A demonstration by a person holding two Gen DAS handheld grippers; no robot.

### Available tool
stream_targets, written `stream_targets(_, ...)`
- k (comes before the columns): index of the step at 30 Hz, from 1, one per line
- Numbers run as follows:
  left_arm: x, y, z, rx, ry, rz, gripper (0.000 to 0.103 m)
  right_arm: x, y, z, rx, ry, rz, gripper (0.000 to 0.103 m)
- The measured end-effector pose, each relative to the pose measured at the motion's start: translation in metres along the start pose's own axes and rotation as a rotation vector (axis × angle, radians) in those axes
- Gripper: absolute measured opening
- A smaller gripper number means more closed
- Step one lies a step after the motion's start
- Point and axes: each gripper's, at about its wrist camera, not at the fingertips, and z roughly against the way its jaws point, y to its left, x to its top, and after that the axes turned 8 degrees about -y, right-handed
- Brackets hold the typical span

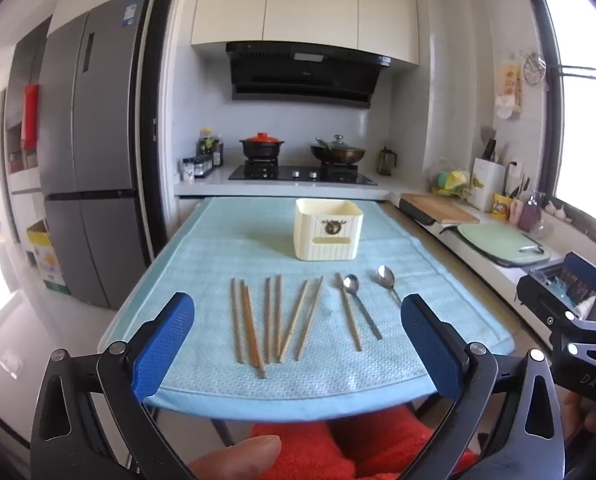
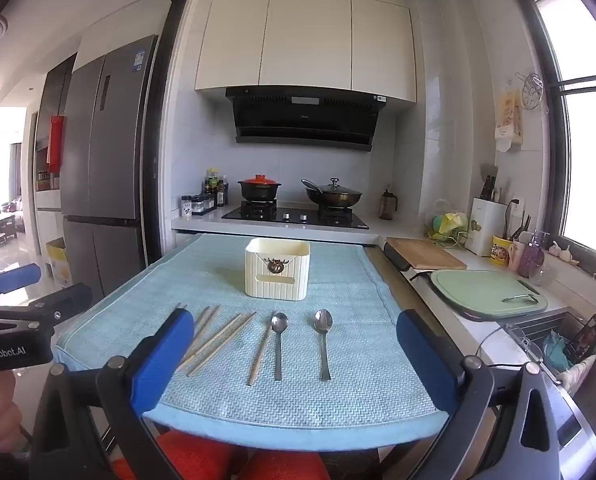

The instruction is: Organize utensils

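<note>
In the left wrist view, the left claw (image 1: 298, 344) hangs wide open and empty over the near edge of the tabletop (image 1: 202, 248), which is covered by a light blue towel (image 1: 226, 256); wooden chopsticks (image 1: 276, 318) lie in a row near that edge, two metal spoons (image 1: 362, 304) lie toward the right edge, and a cream utensil holder (image 1: 327, 235) stands upright toward the far edge. In the right wrist view, the right claw (image 2: 294, 360) is likewise wide open and empty above the near edge, with the spoons between its blue fingers (image 2: 158, 364) and the holder beyond them.
</note>
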Motion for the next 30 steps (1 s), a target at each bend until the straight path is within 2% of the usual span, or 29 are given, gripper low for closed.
stream_targets(14,-0.009,-0.006,0.002,0.006,-0.008,0.000,0.103,0.000,-0.003,-0.004,0.006,0.004,0.011,0.103)
stream_targets(17,-0.005,-0.001,-0.003,-0.003,0.010,0.011,0.103,-0.002,0.002,-0.007,0.006,0.005,0.010,0.103)
stream_targets(30,0.000,-0.001,-0.001,-0.007,0.003,0.004,0.103,-0.003,0.005,-0.002,0.009,-0.001,0.012,0.103)
